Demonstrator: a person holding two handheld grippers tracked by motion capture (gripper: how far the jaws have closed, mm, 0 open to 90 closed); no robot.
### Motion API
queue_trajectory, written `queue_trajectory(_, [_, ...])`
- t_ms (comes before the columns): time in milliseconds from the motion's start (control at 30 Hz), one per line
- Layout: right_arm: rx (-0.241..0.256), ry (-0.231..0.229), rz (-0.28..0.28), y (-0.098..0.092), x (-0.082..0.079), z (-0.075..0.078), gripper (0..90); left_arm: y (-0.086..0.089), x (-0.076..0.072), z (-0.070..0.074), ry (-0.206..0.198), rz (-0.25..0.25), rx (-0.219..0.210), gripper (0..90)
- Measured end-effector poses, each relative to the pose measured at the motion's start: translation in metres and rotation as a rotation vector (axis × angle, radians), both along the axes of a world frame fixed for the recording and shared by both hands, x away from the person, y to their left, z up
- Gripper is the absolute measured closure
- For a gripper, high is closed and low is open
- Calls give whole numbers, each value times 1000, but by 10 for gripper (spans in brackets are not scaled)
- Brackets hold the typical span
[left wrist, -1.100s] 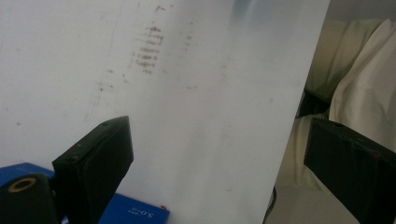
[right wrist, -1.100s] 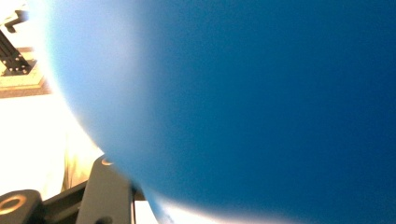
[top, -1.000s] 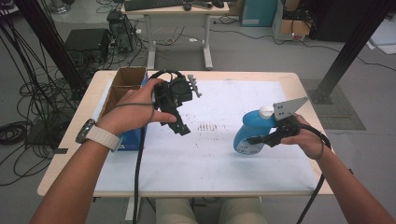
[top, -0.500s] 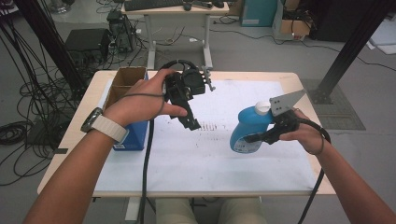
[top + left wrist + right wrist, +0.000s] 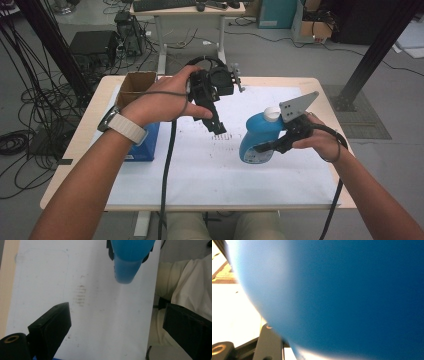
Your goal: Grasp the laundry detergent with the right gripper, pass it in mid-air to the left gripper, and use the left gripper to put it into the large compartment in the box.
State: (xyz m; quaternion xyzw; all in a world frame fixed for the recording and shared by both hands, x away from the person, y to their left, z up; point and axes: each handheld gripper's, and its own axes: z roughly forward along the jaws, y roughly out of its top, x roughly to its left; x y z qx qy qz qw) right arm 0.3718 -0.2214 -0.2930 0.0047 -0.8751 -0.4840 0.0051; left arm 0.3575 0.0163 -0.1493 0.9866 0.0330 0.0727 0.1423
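While the blue detergent bottle (image 5: 260,142) stands as the landmark on the white paper sheet (image 5: 210,170) that covers the table (image 5: 75,150), everything else is placed against it. Farthest to its left, at the sheet's left edge, sits an open cardboard box (image 5: 134,82) with a blue box (image 5: 145,145) just below it. Nearer the bottle, still to its left and higher, the left hand (image 5: 160,102) holds the left gripper (image 5: 218,127) raised off the sheet, its jaws pointing down toward a patch of dark smudges (image 5: 225,136) just left of the bottle. In the left gripper view those two black jaws stand wide apart with nothing between them, only bare paper and the smudges (image 5: 80,293), while the bottle (image 5: 130,260) hangs at the top of the frame, well apart from them.

The bottle itself carries a white cap (image 5: 271,114) and leans a little toward the left. Against its right side the right gripper (image 5: 265,146) is clamped on the lower body, with one jaw showing dark across the blue plastic in the high view. In the right gripper view the blue wall (image 5: 349,297) presses close against the lens above one jaw, so the grip looks tight. Right of the bottle, the right hand (image 5: 315,140) grasps that gripper, with its grey three-cornered plate (image 5: 297,106) rising beside the cap.
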Motion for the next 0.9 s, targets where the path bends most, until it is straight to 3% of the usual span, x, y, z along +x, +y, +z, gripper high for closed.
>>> queue_trajectory(400, [-19,-15,27,21,2,8,435,-9,-6,2,2,-37,9,82])
queue_trajectory(900, [-41,-9,39,35,2,9,434,-16,-8,2,6,-44,16,78])
